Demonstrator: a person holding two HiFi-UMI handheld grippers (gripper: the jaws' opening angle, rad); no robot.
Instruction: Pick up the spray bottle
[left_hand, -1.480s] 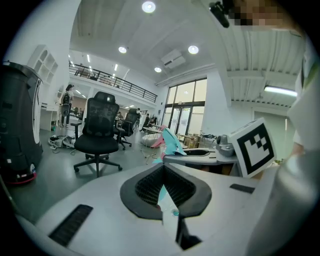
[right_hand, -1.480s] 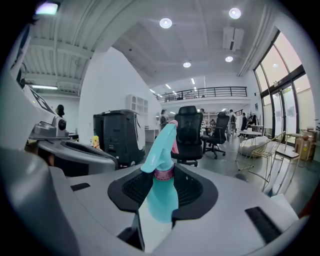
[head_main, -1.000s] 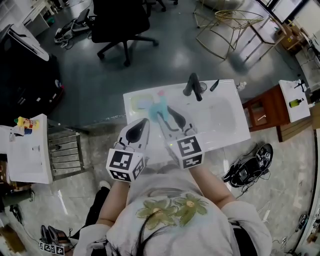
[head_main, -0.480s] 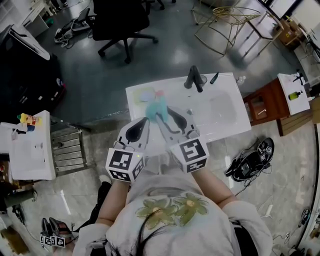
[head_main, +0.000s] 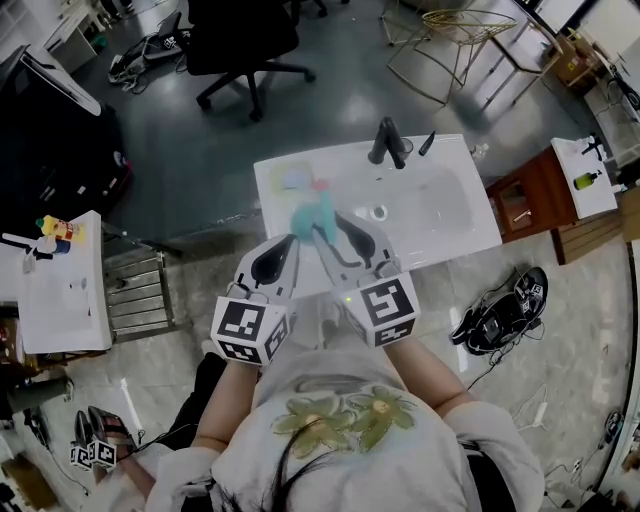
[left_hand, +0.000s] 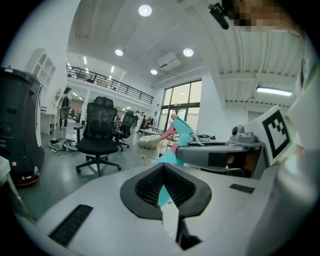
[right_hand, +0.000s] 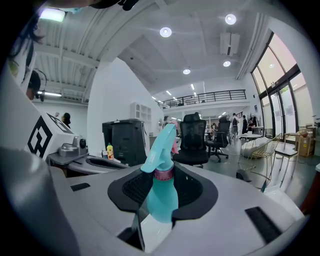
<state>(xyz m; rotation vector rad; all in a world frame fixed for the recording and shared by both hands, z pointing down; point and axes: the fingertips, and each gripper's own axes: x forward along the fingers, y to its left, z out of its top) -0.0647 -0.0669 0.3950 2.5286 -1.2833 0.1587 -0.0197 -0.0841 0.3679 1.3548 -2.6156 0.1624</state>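
R claw (right_hand: 161, 169) clamps teal spray bottle (right_hand: 161, 199), pink neck band (right_hand: 163, 174) print unreadable; L claw (left_hand: 162, 168) tips together, empty.

The right gripper (left_hand: 181, 151) grips the teal spray bottle (left_hand: 183, 131) just beyond the left gripper (left_hand: 162, 168).

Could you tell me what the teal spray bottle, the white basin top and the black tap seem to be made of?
The teal spray bottle looks like smooth moulded plastic: uniform colour, soft sheen, shaped trigger head. The white basin top seems glossy ceramic or resin; its even shine leaves that open. The black tap looks like matte-coated metal, though too small to be sure.
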